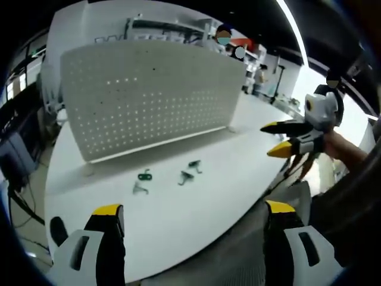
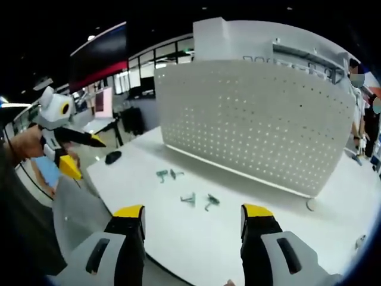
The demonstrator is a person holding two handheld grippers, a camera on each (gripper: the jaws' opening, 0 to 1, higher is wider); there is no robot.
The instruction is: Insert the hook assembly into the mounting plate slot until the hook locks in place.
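Note:
A white perforated mounting plate [image 1: 149,95] [image 2: 256,119] stands upright on the white table [image 1: 226,179] [image 2: 178,232]. Several small hook pieces lie loose in front of it: a green one [image 1: 144,176], a grey one [image 1: 140,189] and two more [image 1: 186,177] [image 1: 194,165]. In the right gripper view they lie as two pairs [image 2: 166,174] [image 2: 201,200]. My left gripper [image 1: 193,211] [image 2: 86,156] is open and holds nothing, back from the table's near edge. My right gripper [image 2: 193,211] [image 1: 275,139] is also open and holds nothing, held off the table's side in a hand.
A black mouse [image 2: 113,157] lies near the table's corner. A grey chair back [image 2: 77,208] stands at the table's edge below the grippers. Shelving [image 1: 178,27] and people stand behind the plate. More desks lie beyond.

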